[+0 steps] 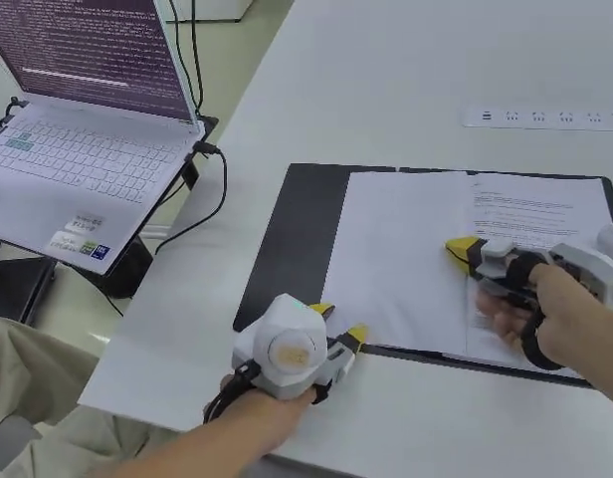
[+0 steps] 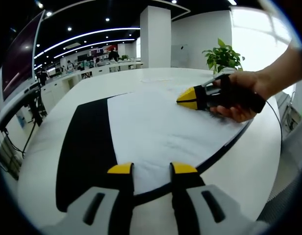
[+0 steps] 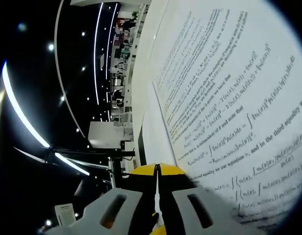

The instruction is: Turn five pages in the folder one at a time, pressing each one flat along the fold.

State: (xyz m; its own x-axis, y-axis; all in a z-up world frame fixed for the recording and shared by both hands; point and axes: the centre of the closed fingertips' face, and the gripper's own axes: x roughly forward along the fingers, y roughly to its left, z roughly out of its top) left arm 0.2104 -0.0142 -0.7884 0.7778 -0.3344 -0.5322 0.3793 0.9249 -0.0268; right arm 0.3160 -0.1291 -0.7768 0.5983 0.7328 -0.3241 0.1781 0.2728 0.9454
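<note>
On the white table, just in front of the person, the black folder lies open and flat, with its near edge towards the table's front edge. The left inner cover is bare. A blank white page covers the middle, and a printed page of text and equations lies to the right of it.

Left of the table, an open laptop sits on a dark stand. Its screen is lit, and a black cable hangs from its side.

The right claw is held in a hand over the right half of the folder. Its yellow tips are pressed together with nothing visible between them, and they rest on the paper near the line where the blank page meets the printed one. Its own view looks closely along the printed lines.

The left claw sits at the folder's near edge, in the lower middle of the head view. Its two yellow tips are parted and grip nothing. In its own view the tips lie just over the near border of the blank page.

A white power strip lies at the far side of the table, beyond the folder.
</note>
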